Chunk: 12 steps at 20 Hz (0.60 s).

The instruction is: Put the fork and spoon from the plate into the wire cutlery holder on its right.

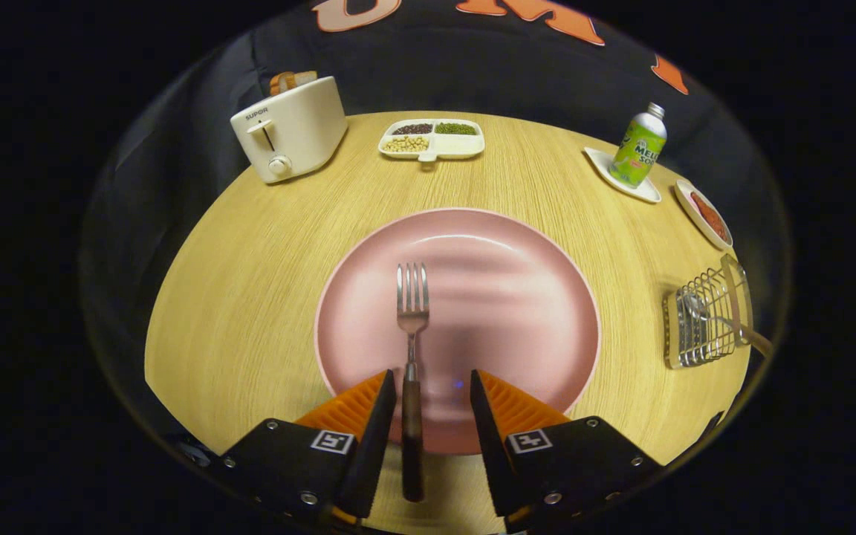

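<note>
A metal fork with a dark wooden handle lies on the pink plate, tines pointing away from me. Its handle runs over the plate's near rim and sits between my fingers, closer to the left one. My gripper is open, and neither finger touches the handle. The wire cutlery holder stands to the right of the plate. A spoon with a wooden handle rests inside it, handle sticking out to the right.
A white toaster stands at the table's far left. A divided white dish of beans sits at the far middle. A green bottle on a white coaster and a small dish of red stuff are at the far right.
</note>
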### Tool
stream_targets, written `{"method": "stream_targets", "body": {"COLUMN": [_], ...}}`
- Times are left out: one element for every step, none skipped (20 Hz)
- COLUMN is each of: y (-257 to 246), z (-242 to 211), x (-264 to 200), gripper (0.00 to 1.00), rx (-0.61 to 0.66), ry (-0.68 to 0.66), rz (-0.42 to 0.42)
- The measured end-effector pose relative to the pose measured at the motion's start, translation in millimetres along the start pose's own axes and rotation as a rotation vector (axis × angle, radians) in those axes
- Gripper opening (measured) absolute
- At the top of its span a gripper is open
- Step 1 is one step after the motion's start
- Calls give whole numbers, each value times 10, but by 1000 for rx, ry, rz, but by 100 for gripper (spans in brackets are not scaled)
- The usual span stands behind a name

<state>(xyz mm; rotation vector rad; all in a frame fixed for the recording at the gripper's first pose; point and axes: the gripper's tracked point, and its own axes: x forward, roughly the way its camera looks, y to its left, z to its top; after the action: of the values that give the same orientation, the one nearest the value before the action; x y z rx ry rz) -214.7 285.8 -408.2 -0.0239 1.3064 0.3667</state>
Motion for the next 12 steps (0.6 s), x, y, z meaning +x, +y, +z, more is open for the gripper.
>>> {"method": "stream_targets", "body": {"y": [-6,-13,-17,-17,2,37,52,51,42,35,26,6], "z": [31,21,10,-17,-11,-11,-6,-2,7,17,56,124], "x": [6,25,28,37,14,32,41,42,40,25,-6,-59], "gripper": [55,44,38,26,21,15,12,9,8,6,6,6], "rx": [6,11,13,14,26,36,40,41,41,47,51,53], "ry": [0,11,28,49,53,63,69,69,72,68,52,25], "rz": [13,18,21,27,49,68,85,94,102,114,129,136]}}
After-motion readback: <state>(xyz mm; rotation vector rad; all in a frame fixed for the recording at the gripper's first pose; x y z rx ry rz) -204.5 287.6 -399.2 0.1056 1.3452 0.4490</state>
